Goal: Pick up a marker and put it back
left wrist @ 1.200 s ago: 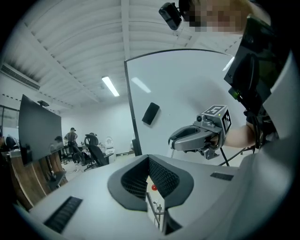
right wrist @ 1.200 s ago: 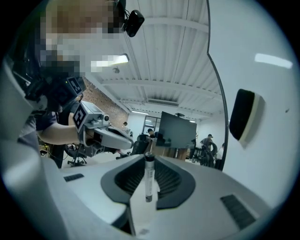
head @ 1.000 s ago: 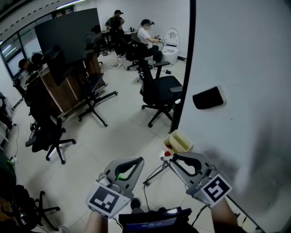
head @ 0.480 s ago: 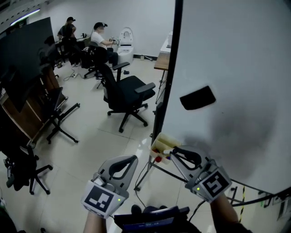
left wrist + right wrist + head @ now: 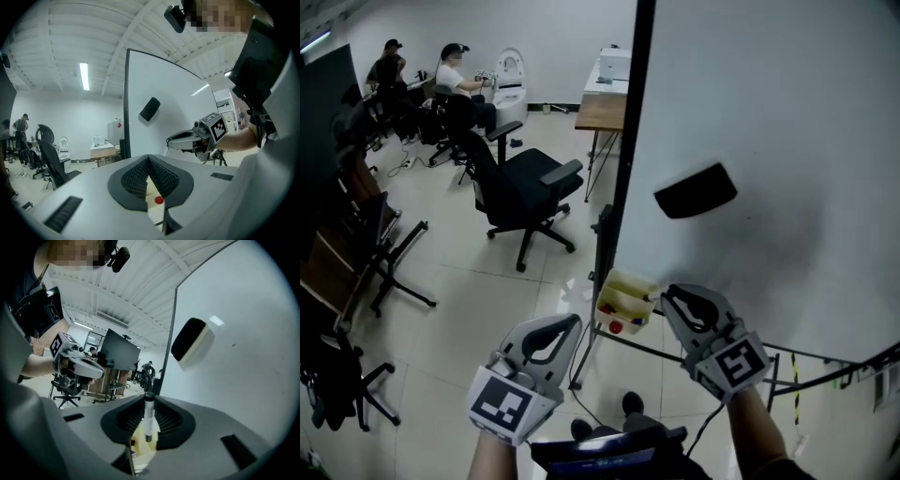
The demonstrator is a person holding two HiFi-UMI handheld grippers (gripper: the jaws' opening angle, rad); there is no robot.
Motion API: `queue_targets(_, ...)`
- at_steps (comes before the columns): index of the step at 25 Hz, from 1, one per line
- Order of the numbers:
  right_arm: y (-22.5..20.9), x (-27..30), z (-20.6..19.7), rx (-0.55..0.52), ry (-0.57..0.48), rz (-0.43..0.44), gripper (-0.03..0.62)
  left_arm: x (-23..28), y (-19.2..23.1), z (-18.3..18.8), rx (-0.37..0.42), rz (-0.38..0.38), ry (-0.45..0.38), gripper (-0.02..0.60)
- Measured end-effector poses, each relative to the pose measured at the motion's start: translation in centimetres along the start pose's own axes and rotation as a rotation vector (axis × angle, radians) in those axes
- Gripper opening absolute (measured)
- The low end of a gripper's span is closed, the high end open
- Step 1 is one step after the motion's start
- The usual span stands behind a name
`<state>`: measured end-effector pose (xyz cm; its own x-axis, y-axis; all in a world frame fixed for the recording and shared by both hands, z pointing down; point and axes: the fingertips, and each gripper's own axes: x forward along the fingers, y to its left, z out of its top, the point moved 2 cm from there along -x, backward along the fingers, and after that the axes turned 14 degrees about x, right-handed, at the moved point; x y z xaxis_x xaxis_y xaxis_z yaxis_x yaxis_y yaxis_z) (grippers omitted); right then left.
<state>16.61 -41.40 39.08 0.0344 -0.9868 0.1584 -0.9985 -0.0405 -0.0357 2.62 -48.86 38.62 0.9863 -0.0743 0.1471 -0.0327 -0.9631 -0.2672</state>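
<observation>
My right gripper is shut on a white marker with a black cap, which stands upright between its pads. It hovers just right of a cream marker box fixed at the whiteboard's lower left edge; red caps show inside the box. From the right gripper view the box lies right below the marker. My left gripper hangs lower left of the box, its jaws meeting at the tips with nothing between them. Past them a red cap shows.
A black eraser sticks to the whiteboard above the box. The board's black frame post and stand legs run beside my grippers. An office chair, a desk and seated people are farther back left.
The head view has swung along the room toward the whiteboard. Both grippers moved with it, and the right gripper with its marker now sits closer beside the box.
</observation>
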Motion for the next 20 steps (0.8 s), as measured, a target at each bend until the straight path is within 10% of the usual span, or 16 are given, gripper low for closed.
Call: queue_targets(20, -4.6, 4.7, -9.8, 0.036, 0.194, -0.004, 0.08, 5.2, 0.8, -3.3, -0.052, -0.016, 0.104, -0.002)
